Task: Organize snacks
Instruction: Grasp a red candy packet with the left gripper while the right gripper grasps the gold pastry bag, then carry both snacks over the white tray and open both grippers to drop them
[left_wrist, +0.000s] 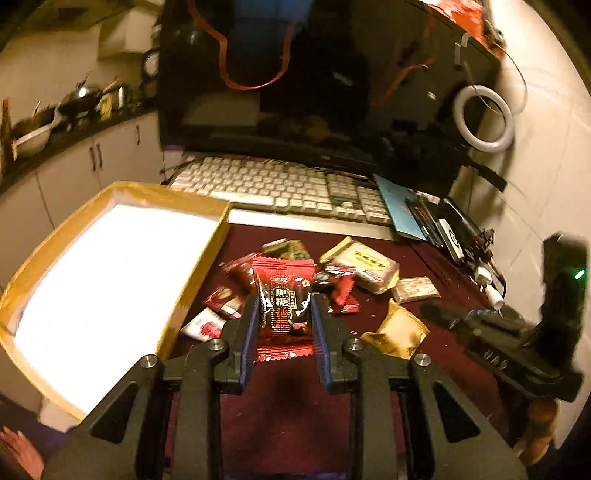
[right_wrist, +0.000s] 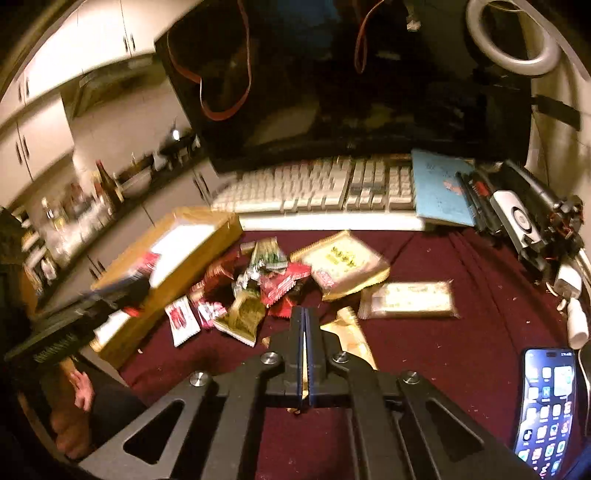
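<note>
My left gripper (left_wrist: 283, 310) is shut on a red and black snack packet (left_wrist: 282, 295) and holds it upright above the maroon cloth, just right of the shallow yellow-rimmed box (left_wrist: 207, 254). A pile of snack packets (left_wrist: 332, 273) lies beyond it. My right gripper (right_wrist: 306, 321) is shut on the edge of a gold packet (right_wrist: 351, 336) that lies on the cloth. In the right wrist view the pile (right_wrist: 258, 291) lies ahead and the box (right_wrist: 207, 243) is at the left, with the left gripper (right_wrist: 122, 284) blurred over it.
A white keyboard (left_wrist: 280, 184) and a dark monitor (left_wrist: 314, 81) stand behind the cloth. A blue booklet (right_wrist: 439, 188) and dark devices (right_wrist: 524, 218) lie at the right. A lit phone (right_wrist: 546, 410) lies at the near right. A ring light (left_wrist: 484, 118) hangs at the right.
</note>
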